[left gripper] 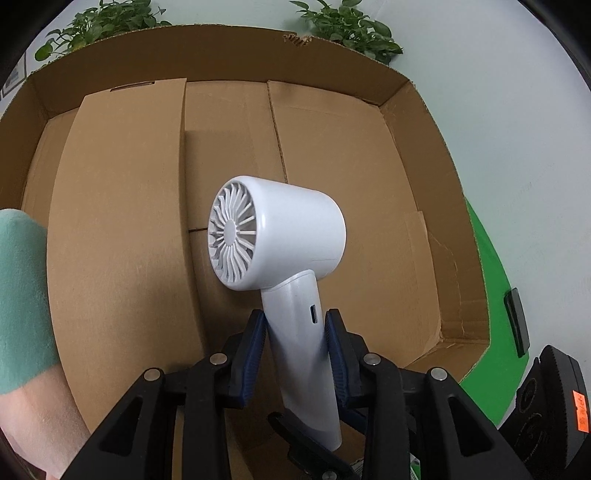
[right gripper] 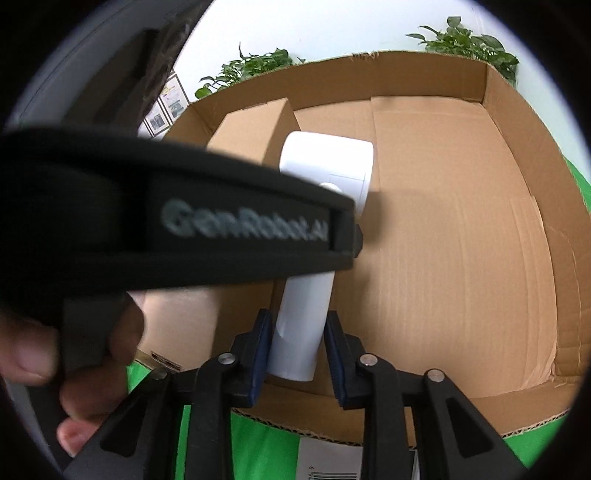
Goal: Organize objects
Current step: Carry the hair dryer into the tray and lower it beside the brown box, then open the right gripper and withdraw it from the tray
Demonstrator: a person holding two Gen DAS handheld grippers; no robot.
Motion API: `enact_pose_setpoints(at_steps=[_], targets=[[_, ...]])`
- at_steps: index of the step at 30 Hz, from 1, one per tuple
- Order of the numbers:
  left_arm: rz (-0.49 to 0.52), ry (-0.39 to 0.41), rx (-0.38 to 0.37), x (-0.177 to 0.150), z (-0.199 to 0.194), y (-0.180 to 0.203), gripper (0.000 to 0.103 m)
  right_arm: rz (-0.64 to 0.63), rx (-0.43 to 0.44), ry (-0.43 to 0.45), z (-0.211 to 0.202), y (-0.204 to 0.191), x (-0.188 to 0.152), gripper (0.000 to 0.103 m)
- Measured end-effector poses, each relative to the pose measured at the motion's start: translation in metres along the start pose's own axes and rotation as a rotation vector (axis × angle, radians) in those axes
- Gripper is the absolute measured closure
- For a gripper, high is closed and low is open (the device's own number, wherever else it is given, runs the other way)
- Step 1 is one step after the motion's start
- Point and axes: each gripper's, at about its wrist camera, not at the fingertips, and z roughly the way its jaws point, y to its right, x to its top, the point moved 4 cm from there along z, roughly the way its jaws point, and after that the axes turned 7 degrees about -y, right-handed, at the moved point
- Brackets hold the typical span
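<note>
Both my hand-held grippers, left (left gripper: 295,325) and right (right gripper: 298,328), clamp the white hair dryer's (left gripper: 280,236) handle | steadying it over the cardboard box (left gripper: 369,147) | likely for packing

office-like: potted plants (left gripper: 351,29), framed notices (right gripper: 173,99).

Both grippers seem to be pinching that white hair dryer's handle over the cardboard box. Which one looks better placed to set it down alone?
Probably the left gripper: it clamps the hair dryer mid-handle; the right gripper pinches near the end.
</note>
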Motion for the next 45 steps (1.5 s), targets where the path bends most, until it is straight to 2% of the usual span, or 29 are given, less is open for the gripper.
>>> enact_pose_setpoints(at_steps=[4, 6, 20, 32, 34, 35, 37, 39, 44, 45], targets=[[-0.011, -0.008, 0.021, -0.009, -0.005, -0.002, 0.071, 0.003, -0.009, -0.001, -0.003, 0.003, -0.004, 0.077], [-0.025, -0.004, 0.006, -0.011, -0.01, -0.005, 0.071, 0.006, -0.02, -0.002, -0.003, 0.006, -0.006, 0.077], [-0.034, 0.108, -0.014, -0.036, -0.073, -0.027, 0.062, 0.021, -0.041, -0.063, 0.007, 0.001, -0.023, 0.076], [-0.08, 0.169, 0.003, -0.062, -0.095, -0.056, 0.062, -0.001, -0.053, -0.121, 0.02, -0.004, -0.032, 0.073], [-0.068, 0.18, 0.018, -0.064, -0.095, -0.055, 0.062, 0.0, -0.073, -0.103, 0.015, 0.0, -0.033, 0.073], [-0.06, 0.191, 0.027, -0.066, -0.098, -0.054, 0.059, 0.004, -0.077, -0.094, 0.012, -0.001, -0.034, 0.071], [-0.056, 0.211, 0.035, -0.067, -0.099, -0.052, 0.053, 0.014, -0.088, -0.067, 0.005, 0.003, -0.035, 0.051], [-0.051, 0.231, 0.046, -0.068, -0.103, -0.051, 0.052, 0.014, -0.099, -0.047, 0.0, 0.012, -0.027, 0.043], [-0.026, 0.253, 0.072, -0.075, -0.111, -0.049, 0.052, 0.023, -0.107, -0.013, -0.017, 0.029, -0.02, 0.042], [-0.025, 0.256, 0.074, -0.077, -0.113, -0.05, 0.052, 0.03, -0.111, -0.004, -0.013, 0.022, -0.007, 0.042]])
